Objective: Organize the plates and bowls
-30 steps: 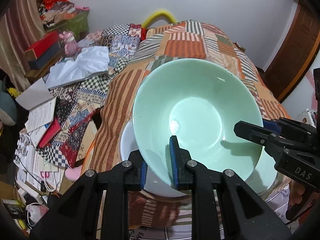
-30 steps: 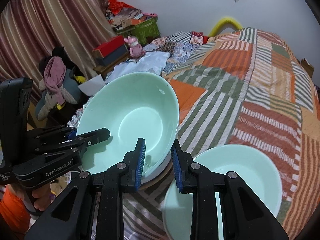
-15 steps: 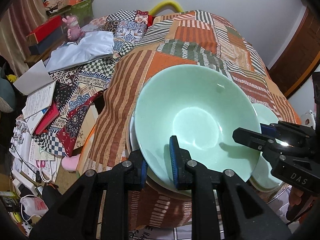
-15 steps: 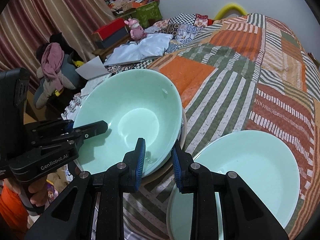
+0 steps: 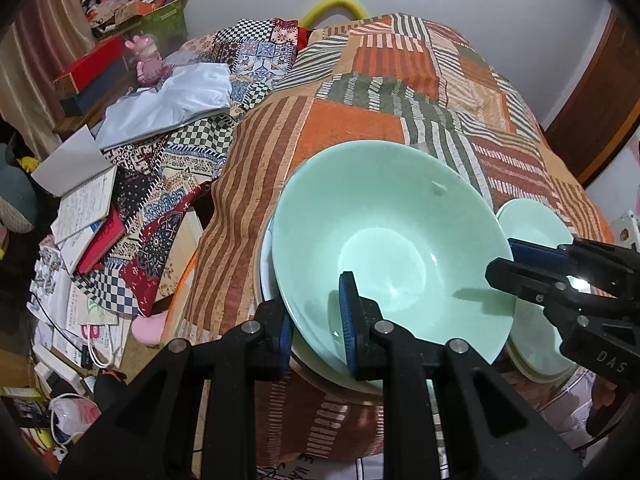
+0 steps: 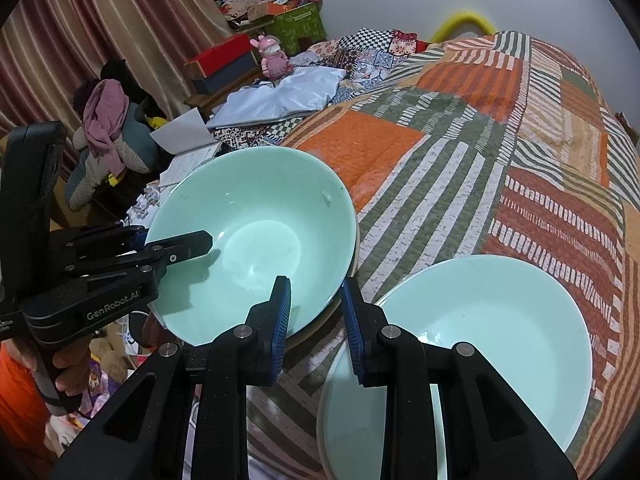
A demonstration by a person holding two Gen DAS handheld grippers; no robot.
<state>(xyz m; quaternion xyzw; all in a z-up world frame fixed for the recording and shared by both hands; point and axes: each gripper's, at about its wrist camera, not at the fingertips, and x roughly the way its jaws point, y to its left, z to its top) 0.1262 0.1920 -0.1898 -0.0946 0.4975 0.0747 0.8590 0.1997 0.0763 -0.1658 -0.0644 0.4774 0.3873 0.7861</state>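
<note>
A large mint-green bowl (image 5: 392, 240) sits on a stack of white and cream plates (image 5: 266, 264) at the near edge of a patchwork bed. My left gripper (image 5: 316, 316) is shut on the bowl's near rim. My right gripper (image 6: 316, 312) is shut on the same bowl (image 6: 256, 240) at its other rim, and shows in the left wrist view (image 5: 508, 260). My left gripper shows in the right wrist view (image 6: 200, 240). A second mint-green bowl (image 6: 488, 344) stands to the right of the first, also seen in the left wrist view (image 5: 536, 232).
The patchwork quilt (image 6: 500, 128) covers the bed beyond the bowls. Left of the bed lie books and papers (image 5: 84, 216), a white cloth (image 5: 168, 100), a pink toy (image 6: 272, 54) and boxes (image 6: 224, 60). A curtain (image 6: 80, 32) hangs at the left.
Both grippers have lowered the large bowl from a tilted, raised position onto the plate stack. It now sits more level.
</note>
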